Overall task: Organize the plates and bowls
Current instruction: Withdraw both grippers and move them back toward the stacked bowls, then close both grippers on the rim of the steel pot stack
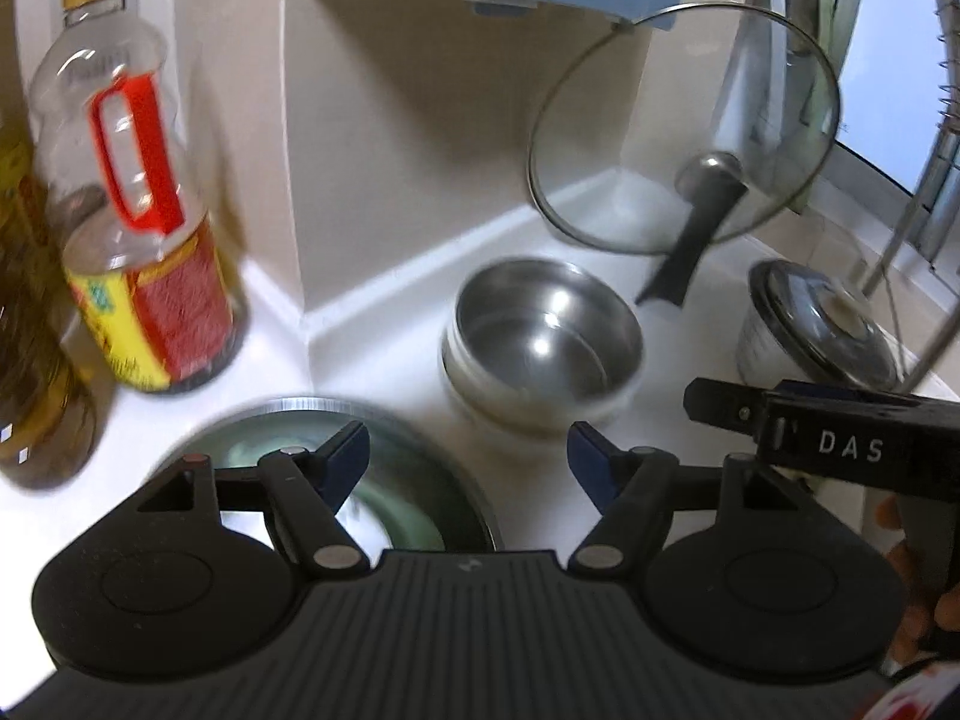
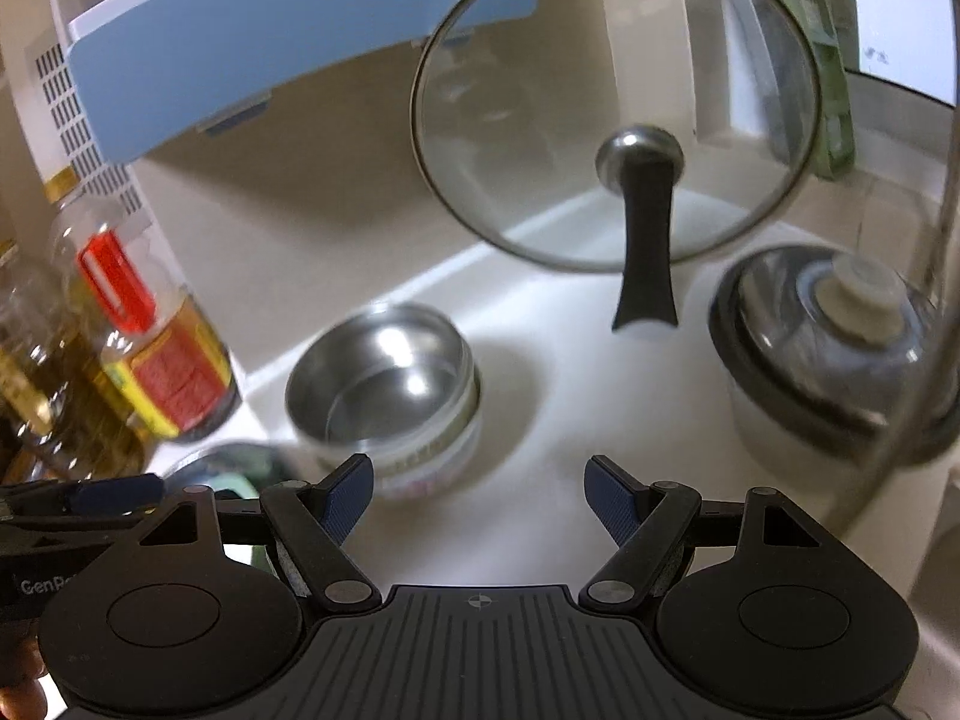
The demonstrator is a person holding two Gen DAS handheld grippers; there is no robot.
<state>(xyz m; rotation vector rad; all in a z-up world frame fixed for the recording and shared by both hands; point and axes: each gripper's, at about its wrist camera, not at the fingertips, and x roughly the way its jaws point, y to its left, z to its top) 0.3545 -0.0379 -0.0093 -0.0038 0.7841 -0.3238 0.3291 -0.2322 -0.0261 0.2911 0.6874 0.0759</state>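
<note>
Both my jaws spread, empty. Steel bowl [image 2: 384, 378] at 11 o'clock of right gripper [image 2: 479, 495], 12 o'clock of left gripper [image 1: 468, 459]; plate [image 1: 336, 480] under left.

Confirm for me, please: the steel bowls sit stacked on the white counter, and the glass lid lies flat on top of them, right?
Not quite. The steel bowls do sit stacked on the white counter, but the glass lid stands on edge behind them, leaning at the wall; the right wrist view shows it.

A white worktop [image 1: 384, 354] carries stacked steel bowls [image 1: 543, 339] mid-frame, a plate [image 1: 336, 474] at lower left, oil bottles [image 1: 144, 240] at left, a lidded jar [image 1: 810, 330] at right, and a glass lid [image 1: 684, 126], seemingly propped against the wall.
</note>
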